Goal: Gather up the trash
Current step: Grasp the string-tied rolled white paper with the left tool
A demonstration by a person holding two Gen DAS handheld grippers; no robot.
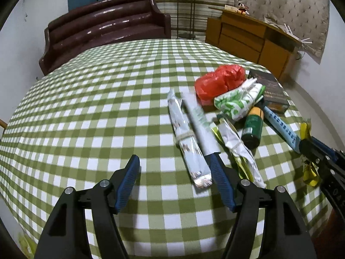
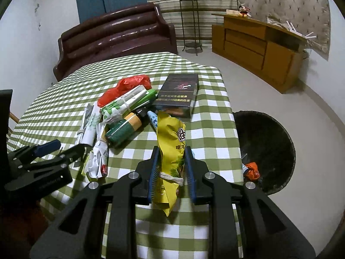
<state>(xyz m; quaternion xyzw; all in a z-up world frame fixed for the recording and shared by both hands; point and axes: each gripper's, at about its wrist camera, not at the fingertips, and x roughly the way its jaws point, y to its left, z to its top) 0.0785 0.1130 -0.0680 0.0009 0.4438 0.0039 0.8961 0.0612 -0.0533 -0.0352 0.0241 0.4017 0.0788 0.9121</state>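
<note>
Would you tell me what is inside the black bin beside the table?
In the black bin, a crumpled orange wrapper lies near the table-side wall. The tablecloth edge hides the bin's left part, so anything there is unseen.

The tabletop [image 1: 86,112] wears a cloth of green and white squares. On it, a red bag [image 1: 220,82] lies beside a black box [image 2: 179,95] with gold letters. Near the box are a dark green bottle [image 1: 252,127] with a yellow band and a white wrapper with green leaves [image 1: 235,103]. The yellow packet [image 2: 170,138] sits between blue fingers [image 2: 154,172]. The bin [image 2: 269,146] past the tabletop's edge is black.
</note>
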